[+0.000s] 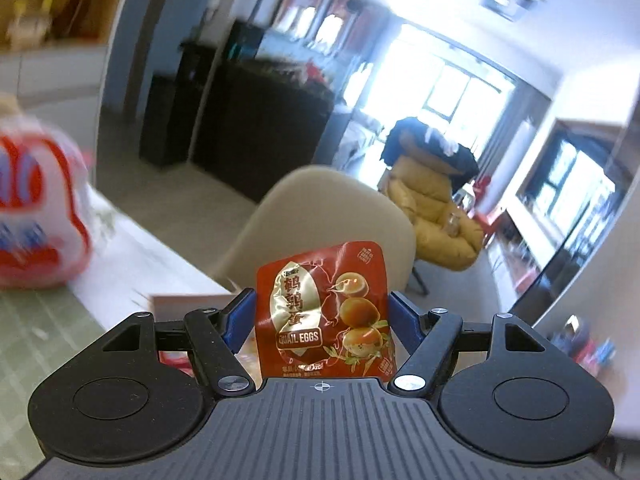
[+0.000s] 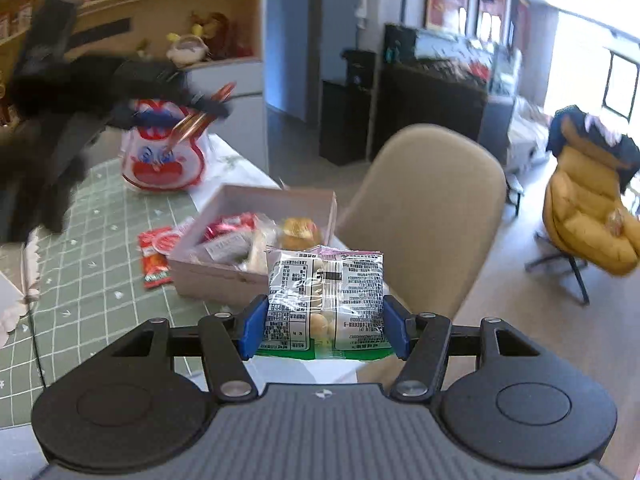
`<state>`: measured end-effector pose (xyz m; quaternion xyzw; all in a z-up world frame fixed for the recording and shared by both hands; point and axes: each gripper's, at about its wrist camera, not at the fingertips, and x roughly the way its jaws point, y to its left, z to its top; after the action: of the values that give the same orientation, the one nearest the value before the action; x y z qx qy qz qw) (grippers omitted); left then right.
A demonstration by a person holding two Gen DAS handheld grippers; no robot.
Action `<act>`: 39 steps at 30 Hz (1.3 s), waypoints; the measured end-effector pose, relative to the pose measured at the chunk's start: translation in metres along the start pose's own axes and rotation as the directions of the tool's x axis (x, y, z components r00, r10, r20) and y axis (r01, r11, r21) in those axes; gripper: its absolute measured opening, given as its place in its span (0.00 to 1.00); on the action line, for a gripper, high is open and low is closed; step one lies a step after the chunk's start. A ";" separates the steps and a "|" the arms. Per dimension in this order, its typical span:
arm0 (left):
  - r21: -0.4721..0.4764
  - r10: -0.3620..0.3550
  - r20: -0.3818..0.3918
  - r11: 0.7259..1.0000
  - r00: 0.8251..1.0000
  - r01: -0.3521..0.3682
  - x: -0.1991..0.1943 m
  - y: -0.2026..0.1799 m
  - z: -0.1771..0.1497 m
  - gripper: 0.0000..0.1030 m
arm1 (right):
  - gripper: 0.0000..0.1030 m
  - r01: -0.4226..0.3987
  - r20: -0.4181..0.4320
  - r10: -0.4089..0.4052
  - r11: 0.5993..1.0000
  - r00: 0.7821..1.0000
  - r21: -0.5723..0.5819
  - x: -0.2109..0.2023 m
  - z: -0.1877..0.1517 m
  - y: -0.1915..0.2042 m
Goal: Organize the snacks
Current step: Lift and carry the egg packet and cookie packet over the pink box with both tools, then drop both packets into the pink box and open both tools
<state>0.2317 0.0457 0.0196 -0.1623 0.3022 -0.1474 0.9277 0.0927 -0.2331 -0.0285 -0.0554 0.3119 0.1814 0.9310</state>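
My left gripper point(image 1: 322, 312) is shut on a red quail eggs packet point(image 1: 324, 304) and holds it upright above the table's far edge. It shows blurred in the right wrist view point(image 2: 200, 120), high over the table with the packet. My right gripper point(image 2: 324, 320) is shut on a clear snack bag point(image 2: 326, 300) with a printed label and round pieces inside, just in front of a pale open box point(image 2: 224, 276) that holds several snacks. A red sachet point(image 2: 154, 256) lies on the green mat left of the box.
A large red and white bag point(image 2: 160, 156) stands at the table's back; it also shows in the left wrist view point(image 1: 36, 216). A beige chair point(image 2: 424, 208) stands beyond the table edge. The green grid mat point(image 2: 88, 288) covers the table. A yellow armchair point(image 2: 584, 216) stands far right.
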 end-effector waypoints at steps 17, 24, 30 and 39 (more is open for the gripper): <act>0.167 0.204 -0.092 0.968 0.975 -0.187 0.088 0.029 -0.064 0.75 | 0.58 -0.030 -0.081 0.032 0.999 0.996 0.015 0.086 0.025 0.005; -0.007 0.091 -0.021 0.996 0.996 -0.091 0.039 0.052 -0.051 0.75 | 0.59 -0.073 -0.030 0.073 0.997 0.997 -0.006 0.128 0.073 0.010; -0.238 -0.030 -0.017 0.971 0.999 0.026 0.048 0.090 -0.035 0.75 | 0.59 -0.093 -0.070 0.093 0.996 0.993 0.014 0.177 0.097 0.024; -0.183 0.091 -0.238 0.974 0.967 -0.136 0.112 0.101 -0.027 0.77 | 0.60 -0.153 -0.181 0.136 0.985 0.974 -0.084 0.213 0.069 0.050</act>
<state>0.3198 0.0894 -0.0977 -0.2182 0.4285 -0.0807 0.8731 0.2703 -0.1071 -0.1013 -0.0936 0.3860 0.2583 0.8806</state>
